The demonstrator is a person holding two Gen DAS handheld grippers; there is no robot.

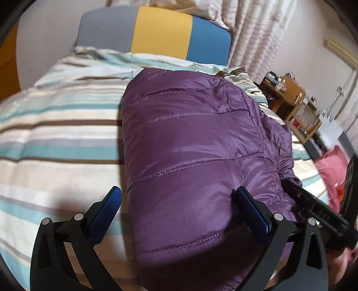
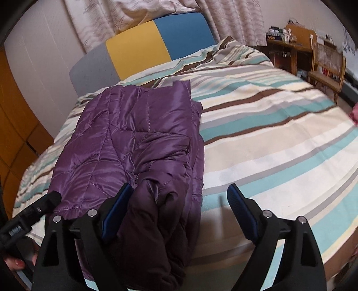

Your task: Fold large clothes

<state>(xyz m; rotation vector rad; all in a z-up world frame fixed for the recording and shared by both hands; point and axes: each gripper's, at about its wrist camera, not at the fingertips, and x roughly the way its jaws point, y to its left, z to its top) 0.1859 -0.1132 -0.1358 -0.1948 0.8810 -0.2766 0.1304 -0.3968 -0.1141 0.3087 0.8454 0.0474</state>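
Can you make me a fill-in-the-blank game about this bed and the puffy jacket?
1. The quilted jacket lying on the bed is the colour ____.
2. The bedcover under it has a pattern of ____.
3. The headboard has a grey panel, a blue panel and a ____ one between them.
4. The fingers of the right gripper stand ____, not squeezing the jacket.

Missing words: purple; stripes; yellow; open

A home bedroom: striped duvet (image 2: pixel 268 125), colour-block headboard (image 2: pixel 156 44), curtains (image 2: pixel 232 20), cluttered wooden desk (image 2: pixel 288 48)
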